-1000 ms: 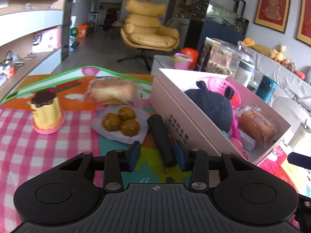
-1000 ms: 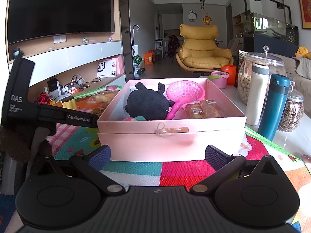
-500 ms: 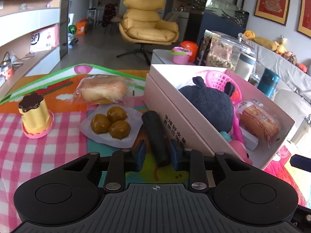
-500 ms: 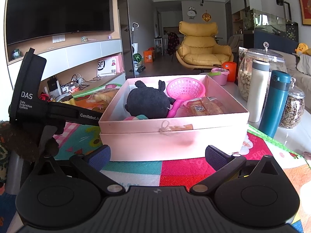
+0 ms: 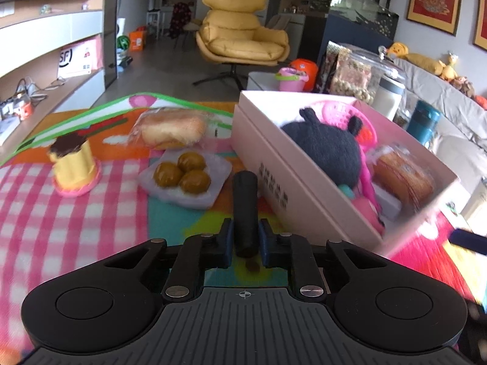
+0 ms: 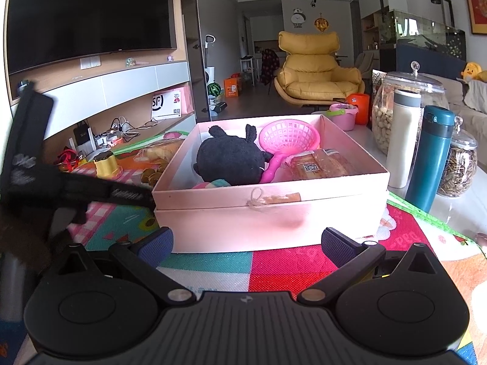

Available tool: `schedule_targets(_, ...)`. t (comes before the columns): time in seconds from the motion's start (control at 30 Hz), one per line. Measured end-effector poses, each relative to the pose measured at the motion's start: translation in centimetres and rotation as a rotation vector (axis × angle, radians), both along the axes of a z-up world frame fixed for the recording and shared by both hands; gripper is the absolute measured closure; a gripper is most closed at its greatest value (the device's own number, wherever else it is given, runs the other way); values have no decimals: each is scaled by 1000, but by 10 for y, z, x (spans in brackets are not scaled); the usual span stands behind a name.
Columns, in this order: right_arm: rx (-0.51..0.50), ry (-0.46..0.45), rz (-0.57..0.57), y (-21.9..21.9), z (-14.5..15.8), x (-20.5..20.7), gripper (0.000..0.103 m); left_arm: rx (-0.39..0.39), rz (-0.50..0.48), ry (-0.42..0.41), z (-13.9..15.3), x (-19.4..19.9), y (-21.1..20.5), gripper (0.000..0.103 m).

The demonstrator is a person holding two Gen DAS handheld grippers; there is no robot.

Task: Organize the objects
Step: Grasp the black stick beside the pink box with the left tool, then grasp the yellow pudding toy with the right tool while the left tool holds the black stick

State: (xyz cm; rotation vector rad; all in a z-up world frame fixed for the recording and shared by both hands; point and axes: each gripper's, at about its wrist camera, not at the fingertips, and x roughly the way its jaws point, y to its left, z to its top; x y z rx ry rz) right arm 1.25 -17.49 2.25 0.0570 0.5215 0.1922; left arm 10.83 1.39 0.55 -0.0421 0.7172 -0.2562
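**Left Fingers Clamped on Black Cylinder Beside Pink Box**

Left wrist view: left gripper (image 5: 245, 240) pinched narrow, blue pads pressed on both sides of a matte black cylinder (image 5: 245, 205) pointing straight ahead from the fingertips. Just right of the fingers, a pale pink open cardboard box (image 5: 274, 164) with a dark fuzzy plush toy (image 5: 325, 152) inside. Ahead and left of the fingers, a clear plastic bag of three brown round cakes (image 5: 182, 173); farther left, a yellow toy pudding on a pink saucer (image 5: 74, 164). Underneath, a bright patchwork play mat with pink checks (image 5: 76, 228). Far ahead, a yellow padded lounge chair (image 5: 240, 36).

Right wrist view: right gripper (image 6: 246, 241) spread wide, nothing between the pads, hovering over the mat. Directly ahead of the fingers, the same pink box. Right of them, a teal steel flask (image 6: 430, 158) upright on a white tabletop (image 6: 462, 210). Up left, a dark wall-mounted television (image 6: 88, 15).
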Motion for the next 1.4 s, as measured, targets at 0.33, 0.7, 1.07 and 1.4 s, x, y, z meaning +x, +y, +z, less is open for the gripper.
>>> schedule_targets(0.33, -17, 8, 0, 4, 0, 1, 0, 89, -74, -11, 0, -37, 3, 80)
schedule_targets(0.7, 6, 27, -9, -1, -2, 3, 0, 61, -16, -28, -2, -27, 3, 81)
schedule_targets(1.07, -100, 59, 3, 22, 5, 8, 0, -24, 211, -60, -4, -84, 108, 81)
schedule_targets(1.4, -189, 63, 300, 165, 65, 86, 0, -201, 247, -69, -9, -97, 145, 81)
